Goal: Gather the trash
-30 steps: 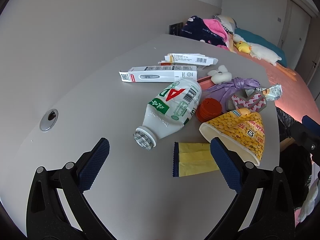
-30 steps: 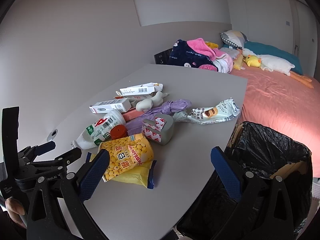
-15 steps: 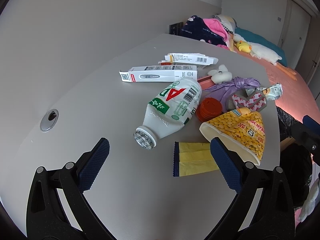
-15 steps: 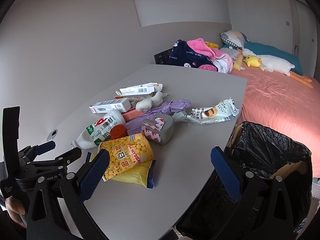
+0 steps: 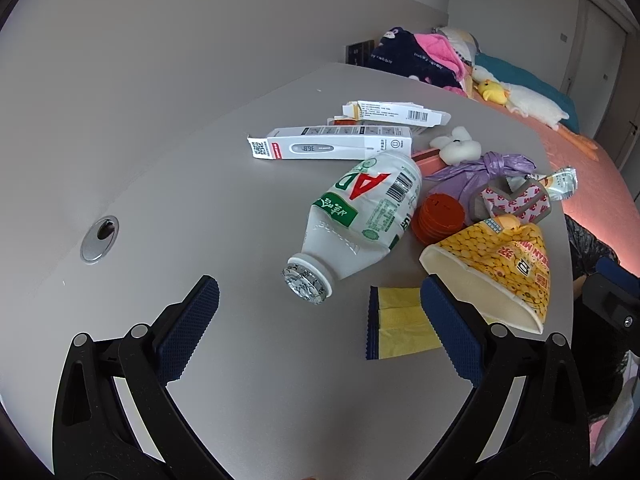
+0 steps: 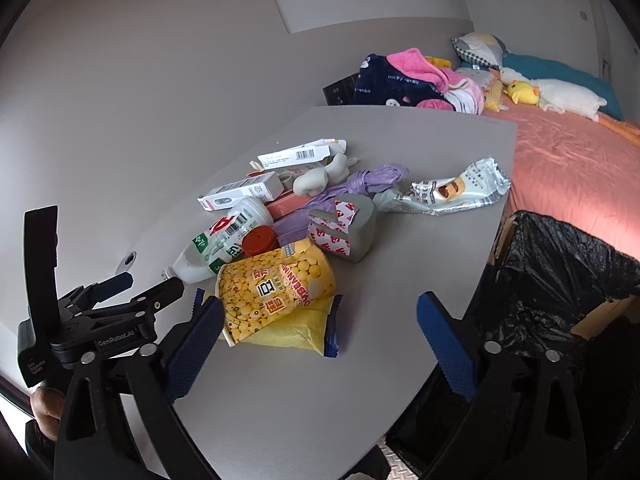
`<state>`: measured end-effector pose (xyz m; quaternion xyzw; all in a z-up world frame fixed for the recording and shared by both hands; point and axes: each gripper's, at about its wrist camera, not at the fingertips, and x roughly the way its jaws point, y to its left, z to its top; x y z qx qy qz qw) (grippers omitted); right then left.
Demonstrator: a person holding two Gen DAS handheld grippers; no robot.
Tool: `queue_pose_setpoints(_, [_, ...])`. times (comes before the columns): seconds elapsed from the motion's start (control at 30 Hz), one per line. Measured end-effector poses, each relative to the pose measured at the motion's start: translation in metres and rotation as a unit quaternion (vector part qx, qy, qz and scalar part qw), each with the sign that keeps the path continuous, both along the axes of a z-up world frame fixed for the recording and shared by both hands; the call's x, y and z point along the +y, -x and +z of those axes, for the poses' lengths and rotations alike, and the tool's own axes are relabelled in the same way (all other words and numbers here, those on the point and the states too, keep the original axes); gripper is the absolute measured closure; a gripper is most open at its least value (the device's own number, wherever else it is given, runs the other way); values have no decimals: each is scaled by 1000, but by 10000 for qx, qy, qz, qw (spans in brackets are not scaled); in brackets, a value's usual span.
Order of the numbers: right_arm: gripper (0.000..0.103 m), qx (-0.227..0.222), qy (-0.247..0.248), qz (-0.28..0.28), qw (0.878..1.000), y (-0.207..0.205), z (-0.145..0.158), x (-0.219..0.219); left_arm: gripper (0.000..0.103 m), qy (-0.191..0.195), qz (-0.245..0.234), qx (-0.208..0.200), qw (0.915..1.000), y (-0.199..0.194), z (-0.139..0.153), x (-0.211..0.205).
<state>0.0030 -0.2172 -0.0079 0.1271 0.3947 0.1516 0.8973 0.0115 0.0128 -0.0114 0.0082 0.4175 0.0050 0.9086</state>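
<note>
The right claw (image 6: 318, 334) has just been closing a little with nothing between its jaws, tipping toward the yellow snack bag (image 6: 276, 294) near the tabletop's (image 6: 320, 392) front edge, likely the first pickup; the left claw (image 5: 320, 320) hangs apart.

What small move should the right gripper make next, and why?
Probably ease the right gripper, jaws just narrowing with nothing between, forward onto the yellow bean-print paper cup: nearest loose trash, beside the black-lined bin.

Both grippers (image 5: 320, 304) (image 6: 318, 316) have black ribbed arms, silver screws and textured navy-blue pads (image 5: 188, 332) (one reads "GenRobot.AI").
</note>
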Motion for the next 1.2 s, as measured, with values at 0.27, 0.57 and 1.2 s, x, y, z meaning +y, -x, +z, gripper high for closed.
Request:
queue_pose_setpoints(0.27, [43, 549, -830, 241, 9947, -12, -18, 4, 6, -204, -64, -71, 9997, -18, -1, 4])
queue_pose_setpoints(0.57, [56, 814, -1280, 385, 9877, -23, -28, 17, 6, -501, -365, -3, 9981, -47, -8, -1])
queue_pose_setpoints(1.2, [94, 373, -1354, 551, 9886, -31, -13, 31, 47, 25, -508, 614, 9968, -82, -35, 13])
